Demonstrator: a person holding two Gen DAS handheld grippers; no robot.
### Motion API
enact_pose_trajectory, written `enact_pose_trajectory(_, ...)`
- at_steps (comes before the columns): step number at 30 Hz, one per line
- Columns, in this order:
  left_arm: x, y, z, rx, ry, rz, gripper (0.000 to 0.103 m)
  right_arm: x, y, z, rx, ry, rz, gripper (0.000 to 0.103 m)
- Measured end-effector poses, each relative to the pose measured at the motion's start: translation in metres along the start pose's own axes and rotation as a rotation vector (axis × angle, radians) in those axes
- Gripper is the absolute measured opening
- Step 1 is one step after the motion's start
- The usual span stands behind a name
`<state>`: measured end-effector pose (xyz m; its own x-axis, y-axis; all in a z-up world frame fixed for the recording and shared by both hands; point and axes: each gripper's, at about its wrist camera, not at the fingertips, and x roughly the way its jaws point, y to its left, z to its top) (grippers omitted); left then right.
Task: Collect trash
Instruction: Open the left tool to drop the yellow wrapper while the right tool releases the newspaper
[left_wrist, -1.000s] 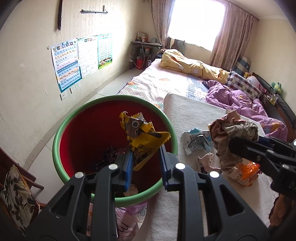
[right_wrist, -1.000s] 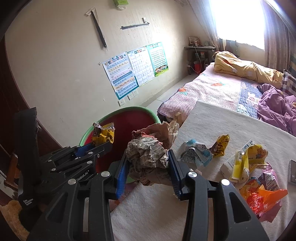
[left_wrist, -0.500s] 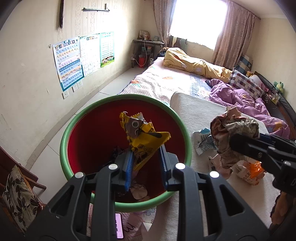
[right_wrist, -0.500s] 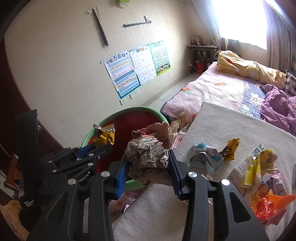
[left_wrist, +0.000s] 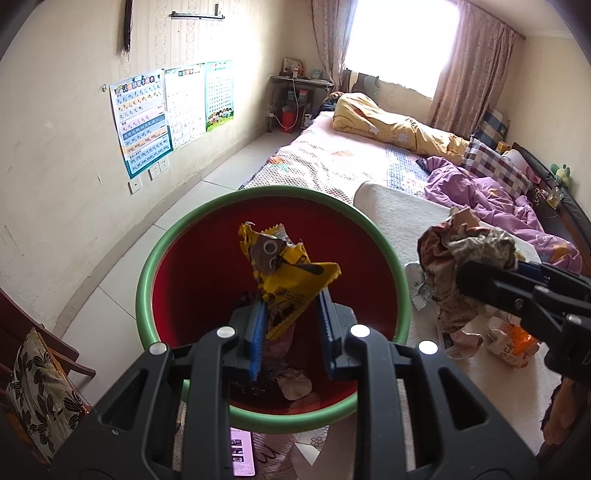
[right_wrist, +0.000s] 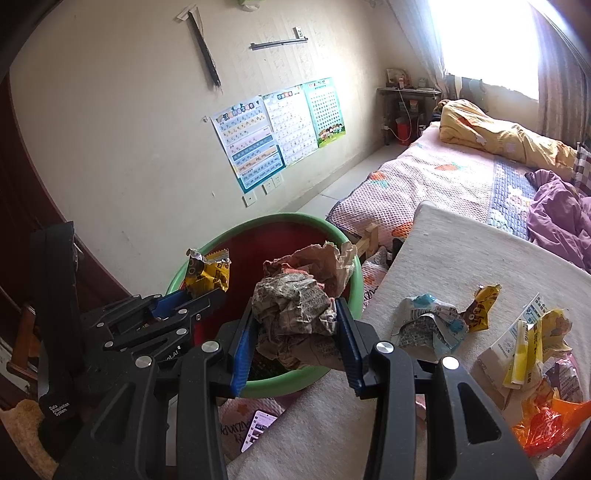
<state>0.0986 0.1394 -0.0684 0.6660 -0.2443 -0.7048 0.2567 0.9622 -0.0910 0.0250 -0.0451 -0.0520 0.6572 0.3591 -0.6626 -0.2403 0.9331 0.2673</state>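
Bin (left_wrist: 147, 291), red inside with a green rim, fills my left view. At three o'clock my right tool (right_wrist: 297, 334) clamps crumpled paper (right_wrist: 295, 310) over the rim; my left tool (left_wrist: 291, 319) pinches a yellow wrapper (left_wrist: 286, 277) above the bin.

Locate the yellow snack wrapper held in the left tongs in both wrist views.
Left wrist: the yellow snack wrapper is at centre, pinched in the left tongs, in front of the bin's red inside.
Right wrist: the wrapper is left of centre, above the bin's near-left rim.
Shared landmark: the green-rimmed red bin.
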Motion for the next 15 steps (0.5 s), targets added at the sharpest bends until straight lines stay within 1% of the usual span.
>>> enact_pose_trajectory(5, 0.001, 0.001, 0.000, 0.001, 0.002, 0.002, 0.024, 0.007, 0.002, 0.003, -0.002, 0.004, -0.003, 0.040)
enact_pose_trajectory(15, 0.015, 0.008, -0.001, 0.002, 0.027, 0.003, 0.024, 0.022, 0.007, 0.009, -0.002, 0.019, -0.007, 0.040)
